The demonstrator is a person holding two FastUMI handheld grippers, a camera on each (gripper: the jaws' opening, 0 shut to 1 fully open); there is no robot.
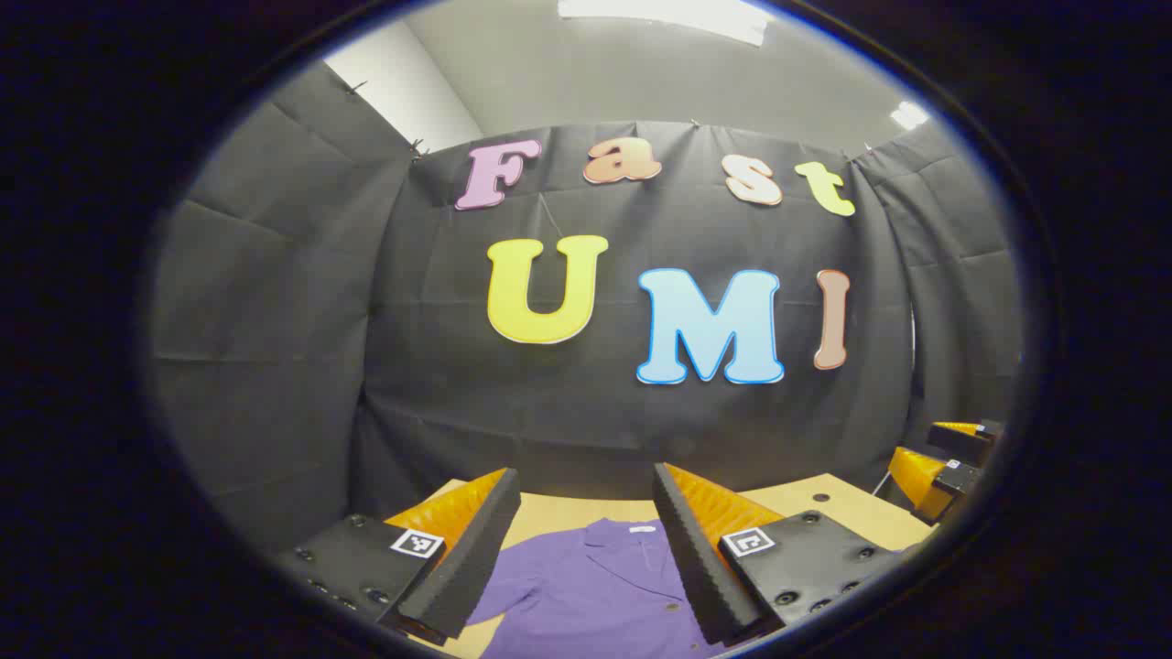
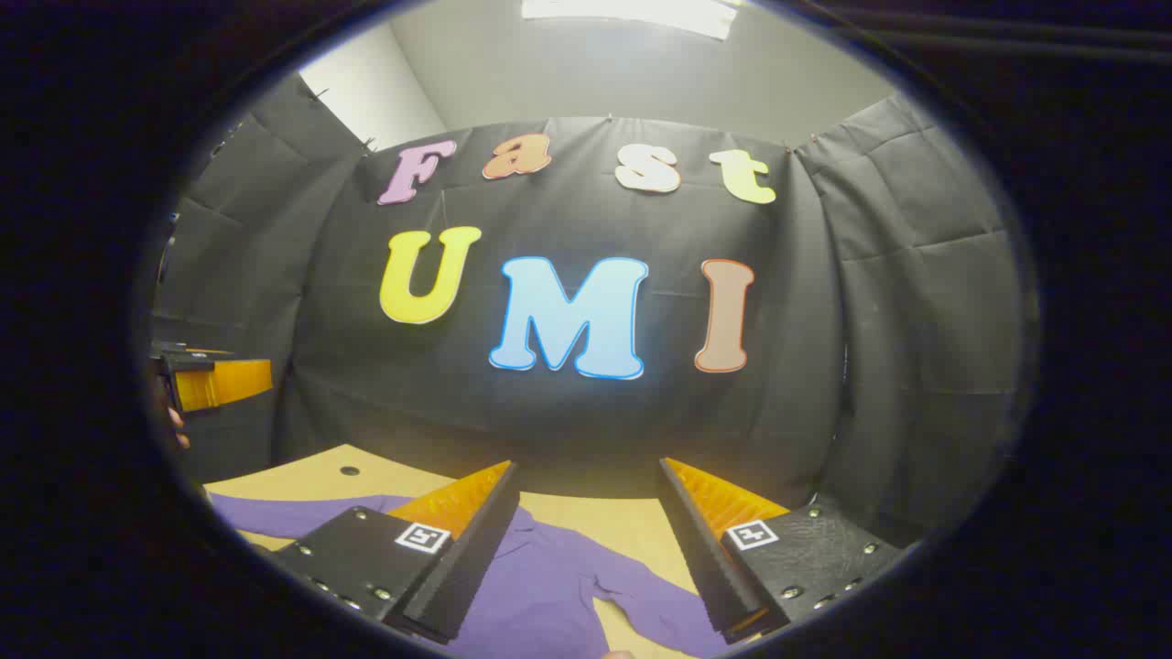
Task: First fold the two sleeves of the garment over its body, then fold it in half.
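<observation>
Presently both grippers, left and right, hang released above the shirt spread at lower frame on the table; risk: a pinch gathering body cloth along with the sleeve, likely skewing the fold.

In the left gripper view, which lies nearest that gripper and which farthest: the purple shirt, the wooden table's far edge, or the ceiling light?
1. The purple shirt, just below and between the open fingers of the left gripper.
2. The wooden table's far edge, beyond the shirt, toward the right.
3. The ceiling light, high overhead, past everything else.
</observation>
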